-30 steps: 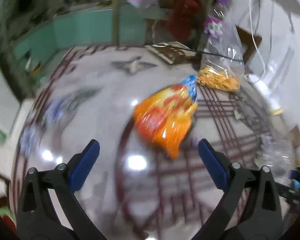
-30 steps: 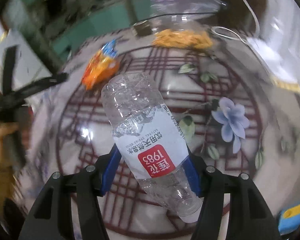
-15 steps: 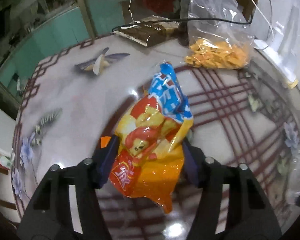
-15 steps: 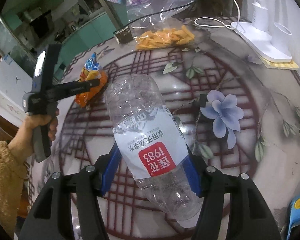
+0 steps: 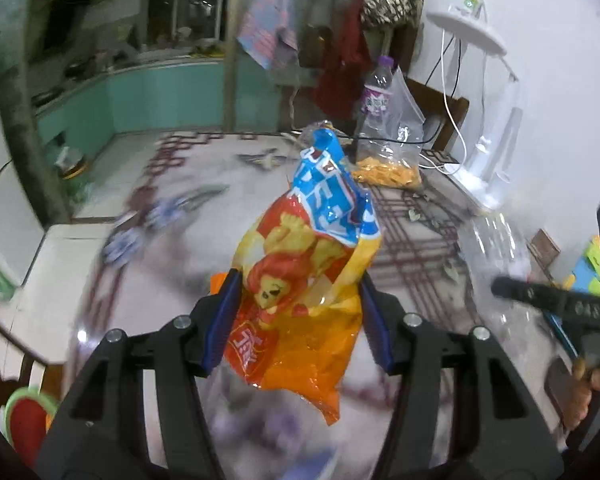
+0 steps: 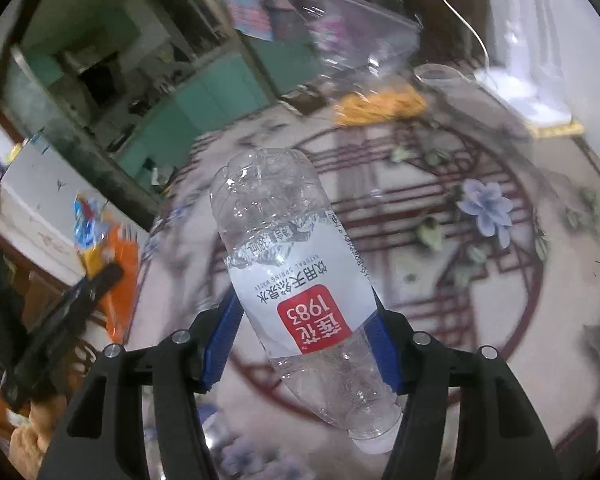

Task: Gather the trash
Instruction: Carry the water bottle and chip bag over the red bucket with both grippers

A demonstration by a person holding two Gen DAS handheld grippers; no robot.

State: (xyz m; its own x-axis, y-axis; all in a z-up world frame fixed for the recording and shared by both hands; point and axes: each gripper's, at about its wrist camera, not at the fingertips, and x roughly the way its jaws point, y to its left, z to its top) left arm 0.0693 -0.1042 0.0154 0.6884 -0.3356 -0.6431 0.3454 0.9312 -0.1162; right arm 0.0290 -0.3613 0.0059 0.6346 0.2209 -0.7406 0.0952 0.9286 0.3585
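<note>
My left gripper [image 5: 298, 316] is shut on an orange and blue snack wrapper [image 5: 312, 268] and holds it in the air above the round patterned table [image 5: 172, 240]. My right gripper [image 6: 304, 332] is shut on an empty clear plastic bottle [image 6: 296, 280] with a white and red label, also held above the table [image 6: 520, 280]. The bottle shows faintly at the right of the left wrist view [image 5: 496, 264]. The wrapper and left gripper show at the left of the right wrist view [image 6: 112, 256].
A clear bag of orange snacks [image 5: 388, 168] and a purple-labelled bottle [image 5: 376, 96] stand at the table's far side. A white appliance with a cable [image 5: 484, 168] is at the far right. A teal cabinet [image 5: 148, 100] lies beyond the table.
My left gripper closed on the wrapper and lifted it off the table. My right gripper rose and pulled back with the bottle still in it.
</note>
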